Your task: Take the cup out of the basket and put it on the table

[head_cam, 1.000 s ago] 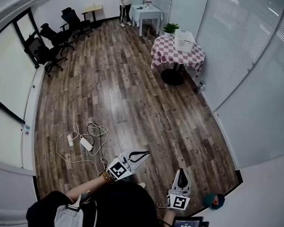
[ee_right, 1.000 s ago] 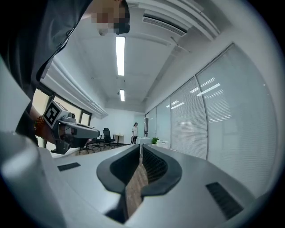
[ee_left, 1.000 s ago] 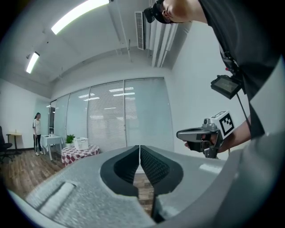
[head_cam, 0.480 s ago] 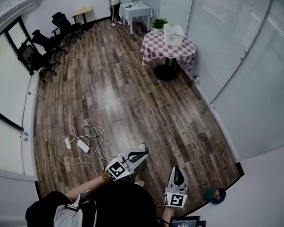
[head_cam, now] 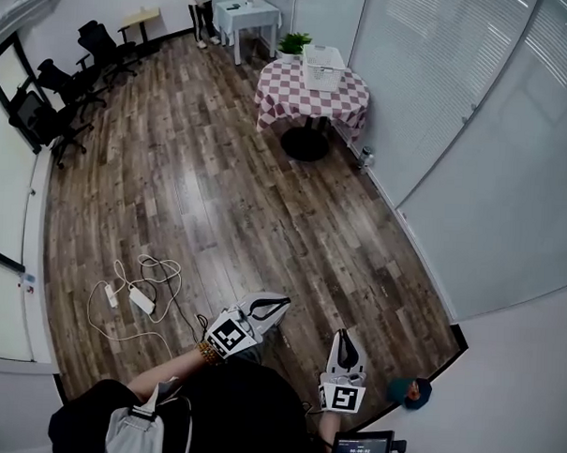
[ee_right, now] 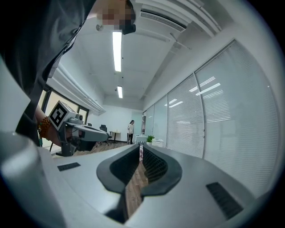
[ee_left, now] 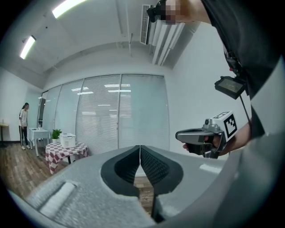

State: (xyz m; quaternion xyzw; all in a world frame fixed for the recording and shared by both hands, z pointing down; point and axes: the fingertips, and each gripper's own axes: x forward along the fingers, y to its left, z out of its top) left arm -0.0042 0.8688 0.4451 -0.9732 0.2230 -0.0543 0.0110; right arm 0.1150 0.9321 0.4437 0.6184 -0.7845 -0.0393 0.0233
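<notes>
Held grey left tool and grey right tool closed, empty, well apart from white plastic basket on red-checked round counter. Could've tripped on white floor cord walking over.

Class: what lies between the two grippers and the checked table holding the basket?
Head view: only bare wood floor; the power strip lies off to the side.

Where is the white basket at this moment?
In the head view, the white basket stands far ahead, at top centre, on the checkered table, beside the potted plant.
</notes>
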